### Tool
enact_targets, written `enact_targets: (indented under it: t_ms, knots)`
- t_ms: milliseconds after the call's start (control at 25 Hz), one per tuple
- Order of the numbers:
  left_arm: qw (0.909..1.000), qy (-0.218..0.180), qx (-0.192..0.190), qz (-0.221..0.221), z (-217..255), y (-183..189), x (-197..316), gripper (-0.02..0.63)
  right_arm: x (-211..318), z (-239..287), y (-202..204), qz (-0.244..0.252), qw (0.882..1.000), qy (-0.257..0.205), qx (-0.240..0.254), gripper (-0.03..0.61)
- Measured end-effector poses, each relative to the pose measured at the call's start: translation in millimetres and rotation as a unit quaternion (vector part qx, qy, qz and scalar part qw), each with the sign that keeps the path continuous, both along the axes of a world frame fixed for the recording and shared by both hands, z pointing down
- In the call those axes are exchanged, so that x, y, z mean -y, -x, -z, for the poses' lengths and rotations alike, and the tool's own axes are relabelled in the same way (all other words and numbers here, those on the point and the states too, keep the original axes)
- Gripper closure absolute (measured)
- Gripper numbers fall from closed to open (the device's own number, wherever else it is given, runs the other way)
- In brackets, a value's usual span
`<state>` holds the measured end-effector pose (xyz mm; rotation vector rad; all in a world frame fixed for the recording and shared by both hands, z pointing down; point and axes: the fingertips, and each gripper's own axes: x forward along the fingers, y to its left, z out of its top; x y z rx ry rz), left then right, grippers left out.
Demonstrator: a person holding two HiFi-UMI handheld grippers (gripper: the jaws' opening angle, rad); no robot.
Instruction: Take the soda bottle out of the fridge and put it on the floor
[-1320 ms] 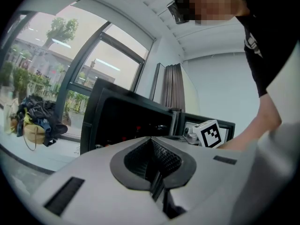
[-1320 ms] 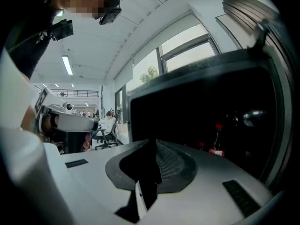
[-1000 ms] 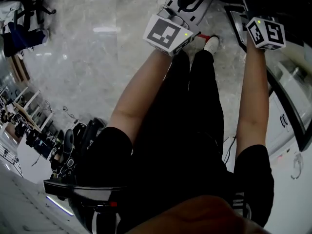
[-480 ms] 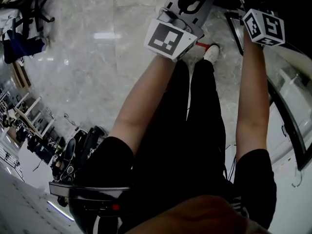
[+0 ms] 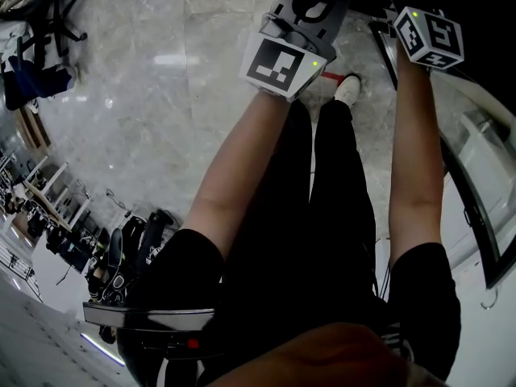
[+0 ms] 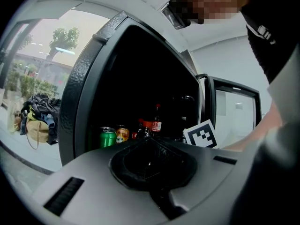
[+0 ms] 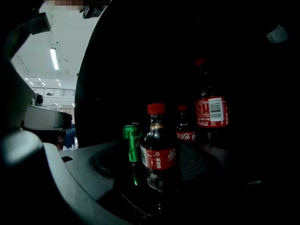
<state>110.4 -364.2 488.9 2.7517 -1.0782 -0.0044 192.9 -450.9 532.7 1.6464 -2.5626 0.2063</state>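
Bottles: 3, all upright w/ red caps & red labels. Soda bottle (image 7: 158, 149) is nearest the right tongs, 2nd bottle (image 7: 185, 131) just behind it to the right, 3rd bottle (image 7: 211, 110) farther right & higher.
Cans: 2. Green can (image 7: 132, 142) just left of soda bottle, a bit farther in. Gold can (image 6: 123, 134) beside the green one, ahead-left of left tongs, seen only in left gripper view.
Tongs: 2, one per hand.
Marker cubes: 2, one per tongs. Left cube (image 5: 284, 63), right cube (image 5: 429, 37).
Right tongs (image 7: 157, 165): jaws spread wide, just been opening. Soda bottle stands between them, no squeeze on it seen, so nothing held.
Left tongs (image 6: 150, 146): jaws together, nothing between. Aimed at fridge opening, w/ bottles & cans ahead beyond the tips and right cube just right of the tips.
Soda bottle place: inside the dark fridge (image 6: 86, 83), between right tongs' jaws, not on floor (image 5: 137, 111).
Arms: 2 bare forearms stretched fwd side by side, left forearm (image 5: 234, 164) & right forearm (image 5: 415, 160). Right tongs reach a little farther ahead than left. Both gripper views look roughly level into the fridge.
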Motion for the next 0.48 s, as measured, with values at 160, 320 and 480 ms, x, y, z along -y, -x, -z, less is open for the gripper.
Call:
enact_targets:
  t_ms: [160,320,480]
  knots:
    - [1.0000,0.001,-0.002,0.003,-3,2,3,0.615,8,-2,2,-0.003,1.000,-0.001,-0.006,0.278]
    - [1.0000,0.004,0.000,0.000,-7,1,3,0.615,16,-3,2,-0.002,1.000,-0.009,-0.017,0.279]
    - [1.0000,0.006,0.000,0.001,-10,0,1,0.615,21,-2,0,-0.005,1.000,-0.016,-0.023,0.281]
